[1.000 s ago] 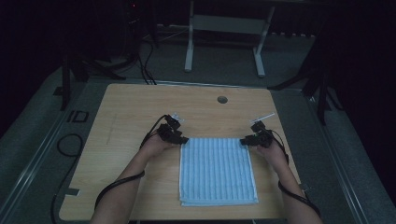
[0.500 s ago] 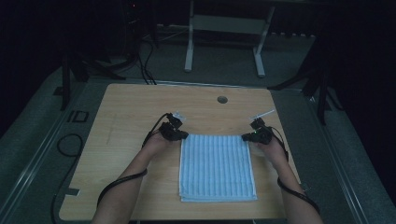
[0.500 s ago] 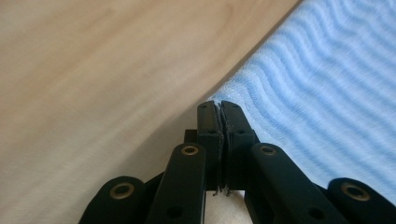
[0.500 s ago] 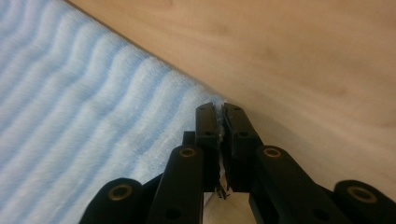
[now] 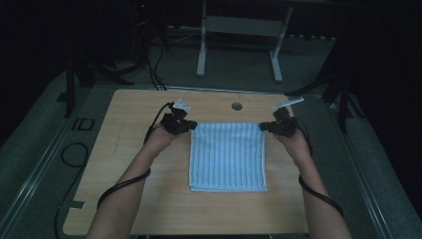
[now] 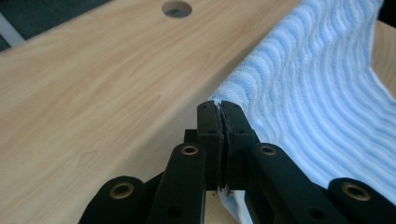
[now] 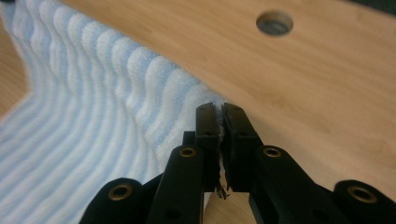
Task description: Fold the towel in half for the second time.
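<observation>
Left gripper (image 5: 191,125): jaws clamped on the far left corner of the blue striped towel (image 5: 227,155); in the left gripper view the pads pinch only a thin bit of hem (image 6: 219,105), so the bite looks shallow.
Risk at left corner: the hem could slide out if the cloth is pulled sideways or jerked, and that corner would drop back onto the table (image 5: 139,149).
Towel: lies on the middle of the table between the two hands, far edge raised off the wood, near edge flat; it appears folded double, so a lift may bring only the top layer and let the layers part.
Table hole (image 5: 237,106): just beyond the far edge; a dragged corner could catch there.
Right gripper (image 5: 263,127): jaws clamped on the far right corner, cloth barely between the pads (image 7: 215,122).
Risk across both: uneven height or pace would skew the towel and crease it; too much spread strains both pinches.
</observation>
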### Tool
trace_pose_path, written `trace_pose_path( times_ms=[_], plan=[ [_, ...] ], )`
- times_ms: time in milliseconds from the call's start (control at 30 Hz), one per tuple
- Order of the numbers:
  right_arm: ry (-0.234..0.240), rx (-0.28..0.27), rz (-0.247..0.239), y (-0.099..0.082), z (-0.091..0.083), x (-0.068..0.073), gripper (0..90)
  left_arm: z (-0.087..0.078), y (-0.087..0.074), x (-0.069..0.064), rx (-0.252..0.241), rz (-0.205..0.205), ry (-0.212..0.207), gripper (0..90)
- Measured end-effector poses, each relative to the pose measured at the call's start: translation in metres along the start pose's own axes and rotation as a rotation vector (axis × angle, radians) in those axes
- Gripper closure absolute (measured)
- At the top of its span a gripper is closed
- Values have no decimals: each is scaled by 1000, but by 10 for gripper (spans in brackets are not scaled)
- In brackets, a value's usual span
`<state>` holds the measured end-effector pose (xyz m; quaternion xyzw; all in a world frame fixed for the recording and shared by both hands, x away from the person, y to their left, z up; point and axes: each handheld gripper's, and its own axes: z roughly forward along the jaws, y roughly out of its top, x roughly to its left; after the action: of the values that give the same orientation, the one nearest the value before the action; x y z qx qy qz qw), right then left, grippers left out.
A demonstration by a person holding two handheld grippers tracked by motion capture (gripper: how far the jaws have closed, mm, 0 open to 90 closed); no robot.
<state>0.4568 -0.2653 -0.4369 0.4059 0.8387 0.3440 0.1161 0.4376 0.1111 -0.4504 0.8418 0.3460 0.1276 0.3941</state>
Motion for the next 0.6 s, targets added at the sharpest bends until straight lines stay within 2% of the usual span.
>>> trace_pose_path(
  times_ms=[33,67,133,200,267,333,367,467,567,600],
  plan=[
    [1,-19,-10,2,-8,3,854,-10,3,-4,-23,7,-24,873],
    [1,-27,-17,2,-13,5,854,-15,3,-6,-27,26,-18,873],
    [7,-43,-41,1,-21,10,854,-23,2,-11,-33,35,-37,873],
    [9,-52,-48,-1,-25,12,854,-26,0,-13,-38,41,-38,873],
    [46,-75,-64,-9,-35,18,853,-35,-8,-20,-45,45,-50,872],
    [54,-80,-66,-12,-37,20,854,-37,-11,-22,-43,51,-61,872],
    [70,-82,-75,-20,-41,25,853,-40,-18,-28,-42,64,-65,872],
    [87,-74,-93,-33,-42,33,853,-42,-29,-35,-36,69,-87,871],
    [107,-73,-96,-49,-43,41,853,-41,-41,-43,-23,56,-103,871],
    [107,-73,-96,-49,-43,41,853,-41,-41,-43,-23,56,-103,871]
  ],
)
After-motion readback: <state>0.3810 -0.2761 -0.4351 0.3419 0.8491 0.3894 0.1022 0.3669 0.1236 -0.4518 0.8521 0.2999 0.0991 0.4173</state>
